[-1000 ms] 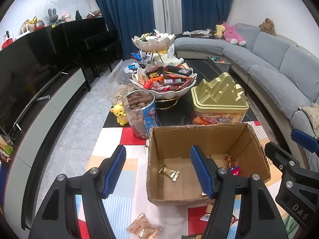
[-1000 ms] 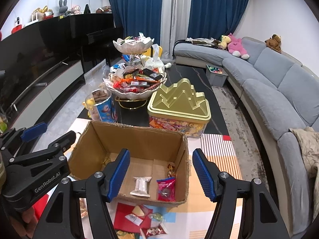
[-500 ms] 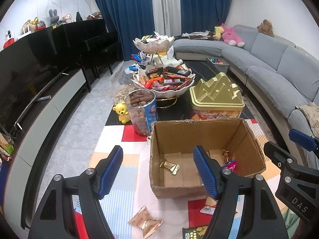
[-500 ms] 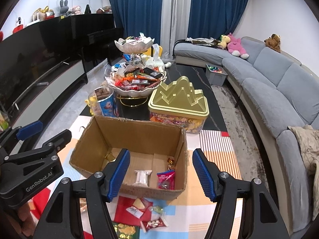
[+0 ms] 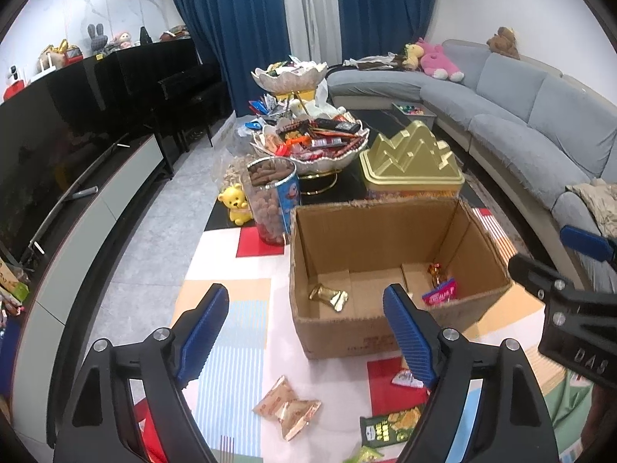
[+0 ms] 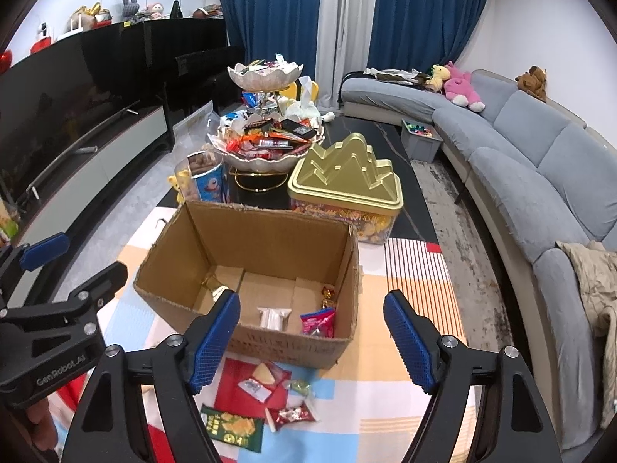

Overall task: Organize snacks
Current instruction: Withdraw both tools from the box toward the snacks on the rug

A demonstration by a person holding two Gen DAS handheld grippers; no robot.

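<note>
Right wrist view: at far left a long black glossy cabinet (image 6: 77, 88); lower centre, a patchwork-coloured mat (image 6: 385, 366) bearing an open brown cardboard box (image 6: 270, 231) with a few wrapped snacks inside, loose snack packets (image 6: 270, 393) just before it; grey curved sofa (image 6: 540, 154) at right. Left gripper (image 5: 304, 332) and right gripper (image 6: 310, 341) have just been opening, jaws wide, nothing between them.

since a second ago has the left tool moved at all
Yes. The left tool has backed away from the cardboard box, which now sits farther up the left wrist view. Its jaws have just been opening, nothing between them.
</note>
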